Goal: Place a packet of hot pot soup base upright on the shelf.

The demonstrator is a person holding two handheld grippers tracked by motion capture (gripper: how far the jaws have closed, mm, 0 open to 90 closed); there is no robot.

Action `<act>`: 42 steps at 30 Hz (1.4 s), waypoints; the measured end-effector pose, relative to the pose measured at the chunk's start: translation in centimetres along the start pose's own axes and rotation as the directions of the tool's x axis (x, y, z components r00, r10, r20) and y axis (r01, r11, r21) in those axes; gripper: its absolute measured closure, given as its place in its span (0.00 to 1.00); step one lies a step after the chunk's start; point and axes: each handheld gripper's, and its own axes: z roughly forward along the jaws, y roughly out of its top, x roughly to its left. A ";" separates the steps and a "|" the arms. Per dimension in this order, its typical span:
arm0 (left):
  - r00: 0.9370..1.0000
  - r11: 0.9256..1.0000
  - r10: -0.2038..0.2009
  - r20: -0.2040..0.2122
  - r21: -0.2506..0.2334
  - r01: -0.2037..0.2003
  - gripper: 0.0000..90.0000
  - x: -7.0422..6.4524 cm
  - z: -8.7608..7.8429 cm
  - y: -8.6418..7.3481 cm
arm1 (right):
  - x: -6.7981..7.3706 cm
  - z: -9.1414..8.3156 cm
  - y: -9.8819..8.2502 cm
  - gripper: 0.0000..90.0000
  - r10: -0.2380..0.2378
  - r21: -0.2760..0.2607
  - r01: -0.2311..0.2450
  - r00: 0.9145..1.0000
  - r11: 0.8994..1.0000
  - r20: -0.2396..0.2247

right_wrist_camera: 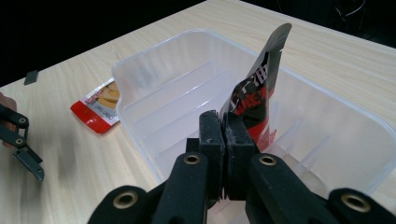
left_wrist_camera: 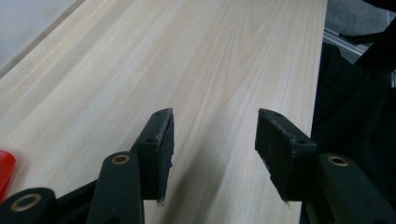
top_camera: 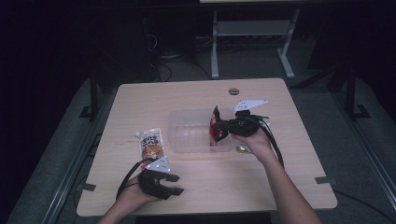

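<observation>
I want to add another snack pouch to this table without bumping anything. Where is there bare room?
Free: the far strip of the table beyond the clear bin, and the near right corner past the right gripper.

Crowded: the bin's right end, where that gripper holds the dark pouch, and the near left, where the white pouch lies close to the left gripper.

Left gripper (left_wrist_camera: 212,158): black, two jaws with worn flat pads, brass-ringed pivots.
Right gripper (right_wrist_camera: 225,135): black, brass-ringed pivots.
Top plates: grey, three-cornered.
Cables: black, one trailing from each gripper.
Forearms: bare, no sleeves.
</observation>
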 end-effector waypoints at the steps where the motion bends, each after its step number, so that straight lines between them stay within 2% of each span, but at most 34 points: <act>1: 1.000 1.000 -0.001 0.000 -0.001 0.001 0.52 0.0 0.1 0.0 | 0.0 0.1 -0.1 0.96 0.006 0.005 -0.006 1.000 1.000 0.007; 2: 1.000 1.000 -0.002 0.001 -0.002 0.002 0.52 0.0 0.1 0.0 | 0.0 0.2 -0.1 0.88 0.004 0.013 -0.004 1.000 1.000 0.016; 3: 1.000 1.000 0.002 0.001 0.003 -0.002 0.52 0.0 0.1 0.0 | 0.0 0.2 -0.1 0.88 0.004 0.013 -0.004 1.000 1.000 0.016; 7: 1.000 1.000 0.000 0.001 0.002 0.000 0.52 0.0 0.0 0.0 | 0.1 0.3 -0.1 0.70 0.002 0.011 -0.002 1.000 1.000 0.024; 8: 1.000 1.000 -0.001 0.000 0.002 0.001 0.51 0.0 0.0 0.0 | 0.2 0.1 -0.1 0.61 0.000 0.018 0.000 0.999 1.000 0.038; 9: 1.000 1.000 -0.008 0.000 -0.006 0.008 0.51 0.0 0.0 -0.1 | 0.2 0.1 -0.1 0.61 0.000 0.018 0.000 0.999 1.000 0.038; 13: 1.000 1.000 -0.007 0.000 -0.004 0.007 0.51 0.0 0.0 -0.1 | 0.3 -0.6 0.0 0.47 0.009 0.006 -0.009 0.998 1.000 0.058; 16: 1.000 1.000 -0.002 0.001 0.005 0.002 0.51 0.0 -0.1 -0.1 | 0.3 -1.7 0.0 0.39 0.034 -0.018 -0.033 0.998 0.999 0.049; 20: 1.000 1.000 0.003 -0.004 0.006 -0.003 0.49 0.1 0.0 -0.1 | 0.5 -2.4 -0.1 0.31 0.028 -0.025 -0.027 0.999 0.999 0.042; 23: 1.000 1.000 -0.001 -0.012 0.006 0.001 0.46 0.1 0.0 -0.2 | 0.8 -3.0 -0.2 0.28 0.018 -0.017 -0.018 0.999 1.000 0.030; 28: 1.000 1.000 -0.008 -0.017 -0.009 0.008 0.42 0.3 -0.2 -0.3 | 1.5 -3.7 -0.8 0.28 -0.015 0.001 0.015 0.999 1.000 0.040; 31: 1.000 1.000 -0.013 -0.020 -0.016 0.013 0.39 0.4 -0.3 -0.3 | 1.9 -4.0 -1.6 0.27 -0.024 0.021 0.023 0.999 1.000 0.034; 32: 1.000 1.000 -0.008 -0.025 -0.016 0.007 0.38 0.4 -0.4 -0.3 | 2.3 -4.3 -2.2 0.26 -0.029 0.049 0.027 0.999 0.998 0.032; 36: 1.000 1.000 -0.003 -0.030 -0.024 0.002 0.36 0.5 -0.6 -0.4 | 2.8 -4.8 -3.1 0.26 -0.040 0.057 0.038 0.999 0.998 0.022; 38: 0.999 1.000 -0.009 -0.034 -0.024 0.009 0.36 0.5 -0.7 -0.5 | 3.4 -5.4 -4.2 0.26 -0.049 0.068 0.048 0.999 0.997 0.015; 42: 0.999 1.000 -0.014 -0.042 -0.027 0.013 0.36 0.6 -0.9 -0.5 | 3.8 -5.8 -5.1 0.26 -0.046 0.074 0.045 0.999 0.996 0.009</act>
